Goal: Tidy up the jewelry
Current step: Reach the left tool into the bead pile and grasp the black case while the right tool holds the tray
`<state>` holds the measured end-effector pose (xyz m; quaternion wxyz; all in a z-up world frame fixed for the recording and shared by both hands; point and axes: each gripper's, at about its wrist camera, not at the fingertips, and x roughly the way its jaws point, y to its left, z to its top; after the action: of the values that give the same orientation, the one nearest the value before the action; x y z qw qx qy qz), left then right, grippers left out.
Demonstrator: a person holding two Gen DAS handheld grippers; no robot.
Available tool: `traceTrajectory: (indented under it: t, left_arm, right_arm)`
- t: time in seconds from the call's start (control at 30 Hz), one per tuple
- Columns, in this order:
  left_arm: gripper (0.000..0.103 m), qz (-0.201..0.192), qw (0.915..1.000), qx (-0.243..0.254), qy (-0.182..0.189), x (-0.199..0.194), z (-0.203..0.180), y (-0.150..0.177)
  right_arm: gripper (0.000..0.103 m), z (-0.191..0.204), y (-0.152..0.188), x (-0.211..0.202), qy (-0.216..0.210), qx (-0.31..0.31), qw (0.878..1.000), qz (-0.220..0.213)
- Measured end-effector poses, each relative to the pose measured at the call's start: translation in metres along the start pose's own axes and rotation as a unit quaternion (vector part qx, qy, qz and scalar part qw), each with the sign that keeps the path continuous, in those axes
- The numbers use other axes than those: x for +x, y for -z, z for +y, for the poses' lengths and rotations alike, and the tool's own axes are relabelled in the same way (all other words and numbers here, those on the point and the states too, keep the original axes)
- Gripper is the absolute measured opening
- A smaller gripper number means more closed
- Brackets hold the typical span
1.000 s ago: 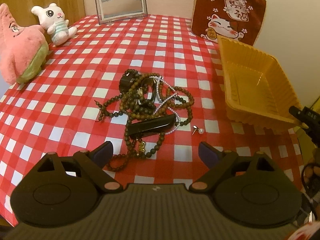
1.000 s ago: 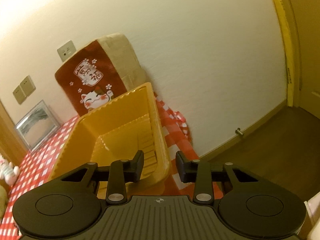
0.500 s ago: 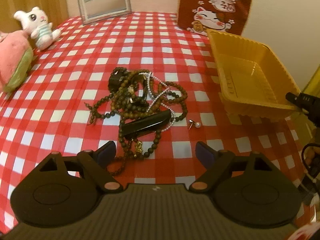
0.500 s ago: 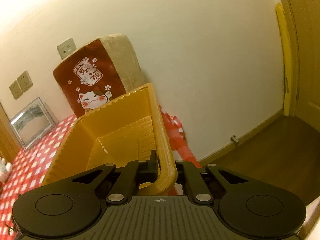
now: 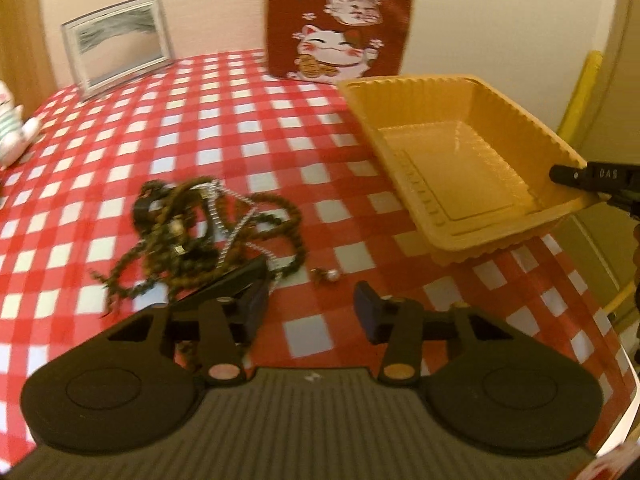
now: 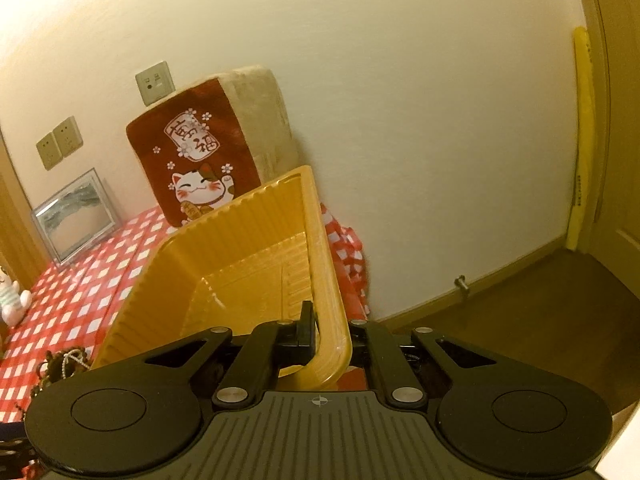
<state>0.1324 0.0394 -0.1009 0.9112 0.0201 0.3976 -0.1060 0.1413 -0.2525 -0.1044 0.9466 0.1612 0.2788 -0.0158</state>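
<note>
Where wall meets checked tablecloth

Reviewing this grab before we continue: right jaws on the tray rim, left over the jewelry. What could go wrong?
1. The right gripper pinches only a corner of the yellow tray, which looks tilted; it may flex or slip.
2. The left gripper is closing with nothing between its jaws.
3. The tangled beaded necklaces could drag out together; the pearl earring lies apart.

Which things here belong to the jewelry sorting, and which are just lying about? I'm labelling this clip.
Job:
- tangled bead necklaces
- small pearl earring
- yellow tray, its rim clamped by the right hand-held gripper
- left hand-held gripper, jaws closing on nothing

Lying about:
- lucky-cat cushion
- picture frame
- plush toy
</note>
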Motion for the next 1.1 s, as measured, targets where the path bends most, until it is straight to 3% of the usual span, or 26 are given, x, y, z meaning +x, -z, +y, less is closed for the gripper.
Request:
traceTrajectory:
  t: [0.2, 0.43, 0.67, 0.93, 1.1]
  left_arm:
    - [0.03, 0.001, 0.9999, 0.016, -0.001, 0.021, -0.009, 0.0]
    - [0.028, 0.008, 0.9995, 0.022, -0.019, 0.041, -0.015, -0.005]
    - [0.02, 0.013, 0.9989, 0.03, -0.034, 0.049, -0.024, -0.006]
    - [0.016, 0.01, 0.998, 0.03, -0.055, 0.046, -0.034, -0.007]
    - [0.016, -0.017, 0.9979, 0.011, -0.061, 0.022, -0.041, -0.02]
  right_arm:
    - [0.005, -0.004, -0.004, 0.003, -0.013, -0.013, 1.0, 0.003]
    - [0.005, -0.011, -0.009, 0.01, -0.042, -0.041, 0.998, 0.009]
    - [0.005, -0.021, -0.016, 0.021, -0.064, -0.042, 0.997, 0.02]
    - [0.005, -0.029, -0.02, 0.027, -0.088, -0.058, 0.994, 0.029]
    - [0.005, -0.029, -0.023, 0.028, -0.101, -0.071, 0.992, 0.029]
